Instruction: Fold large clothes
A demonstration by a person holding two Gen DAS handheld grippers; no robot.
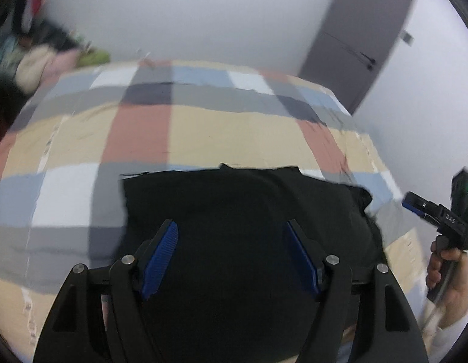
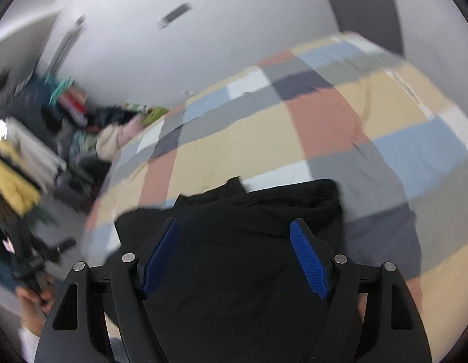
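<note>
On near edge of bed, black garment lies in compact folded block. Left gripper and right gripper both wide, empty, above it. Folding looks nearly complete; perhaps final tidy left.

A home bedroom: checked bedspread, grey door, heaped clothes.

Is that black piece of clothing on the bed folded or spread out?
Folded: the black garment lies as a compact block with straight edges.

Both wrist views angled down, near black garment; share checked bedspread.
</note>
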